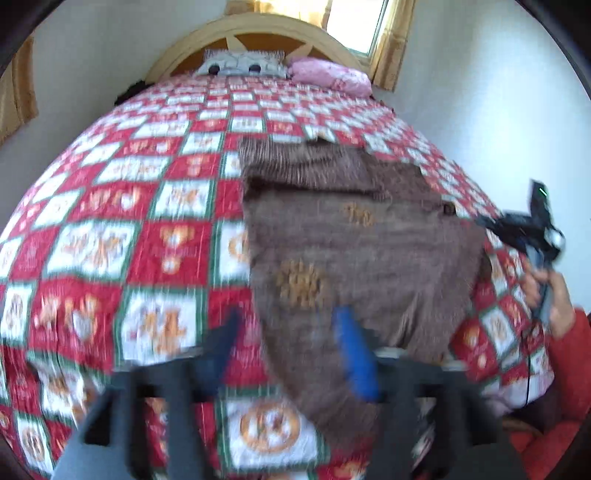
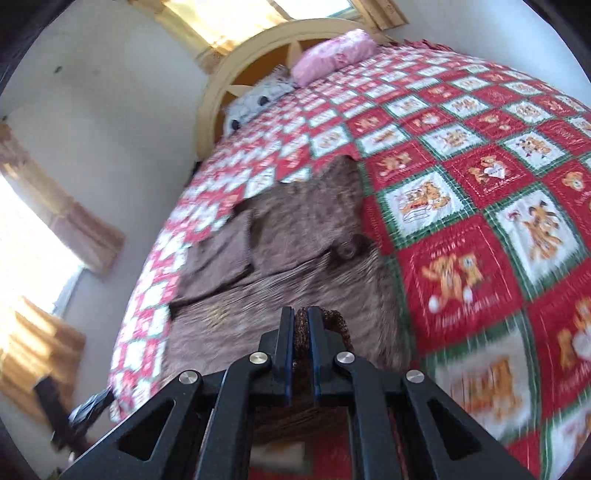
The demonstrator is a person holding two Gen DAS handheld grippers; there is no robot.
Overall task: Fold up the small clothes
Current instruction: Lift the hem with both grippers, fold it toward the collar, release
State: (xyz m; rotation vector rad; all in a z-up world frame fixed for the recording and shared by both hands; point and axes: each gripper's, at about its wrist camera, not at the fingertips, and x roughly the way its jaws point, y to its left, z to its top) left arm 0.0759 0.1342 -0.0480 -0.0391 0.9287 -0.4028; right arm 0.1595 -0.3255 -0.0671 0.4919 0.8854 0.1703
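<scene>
Lying on the quilted bed below the pink pillow, the brown knit garment is pinched at its near edge by the right gripper, presumably for folding; the left gripper hangs wide, empty.

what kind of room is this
Most likely a bedroom: a bed under a red, white and green patchwork quilt, pillows against an arched wooden headboard, and curtained windows. A brown sweater lies on the quilt.
</scene>
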